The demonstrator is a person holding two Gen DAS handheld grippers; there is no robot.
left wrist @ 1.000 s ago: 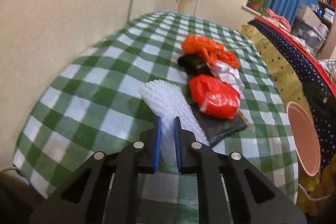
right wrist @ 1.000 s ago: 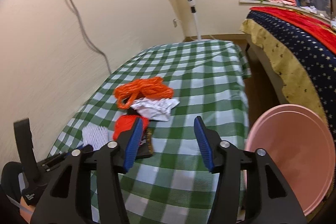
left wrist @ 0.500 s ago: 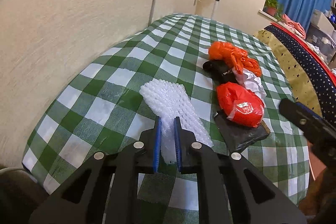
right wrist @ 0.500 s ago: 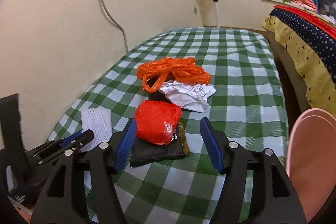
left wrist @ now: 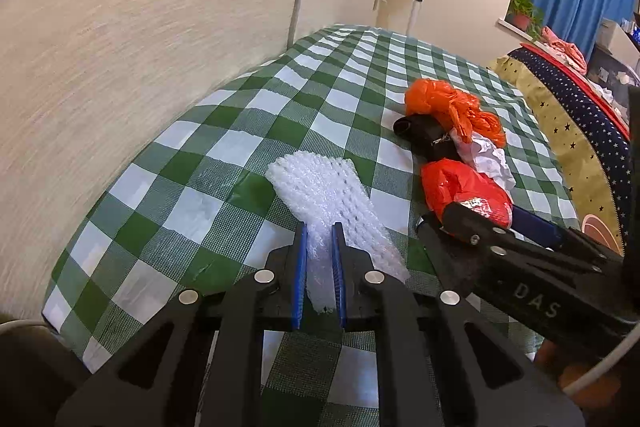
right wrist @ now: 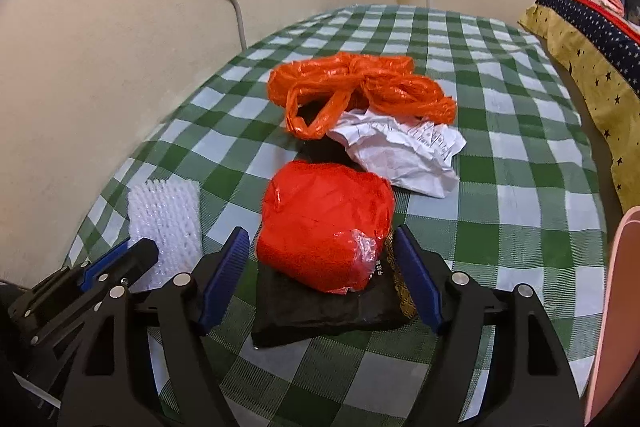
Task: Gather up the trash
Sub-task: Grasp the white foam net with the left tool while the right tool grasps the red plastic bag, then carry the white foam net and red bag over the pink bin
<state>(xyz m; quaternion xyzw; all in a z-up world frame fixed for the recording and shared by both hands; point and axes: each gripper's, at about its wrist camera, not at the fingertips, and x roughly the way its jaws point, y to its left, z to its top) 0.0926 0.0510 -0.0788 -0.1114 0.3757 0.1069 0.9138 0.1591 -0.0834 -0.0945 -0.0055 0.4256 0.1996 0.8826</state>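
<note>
The left gripper (left wrist: 319, 281) is clamped on the white foam net (left wrist: 328, 203), just left of the red bundle (right wrist: 326, 227). The right gripper (right wrist: 320, 275) straddles that bundle, its jaws opening, pads not touching it.

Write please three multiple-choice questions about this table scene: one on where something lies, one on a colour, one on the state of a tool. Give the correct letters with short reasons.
1. Where does the crumpled white paper lie?
A. between the orange plastic bag and the red bundle
B. on the floor
C. inside the pink basin

2. What colour is the flat packet under the red bundle?
A. black
B. yellow
C. white

3. What is the state of the left tool?
A. wide open over bare cloth
B. shut on the white foam net
C. shut on the orange bag

Answers:
1 A: the right wrist view shows the paper just beyond the bundle and in front of the bag.
2 A: its dark surface shows below the bundle.
3 B: the blue pads pinch the net's near end.
</note>
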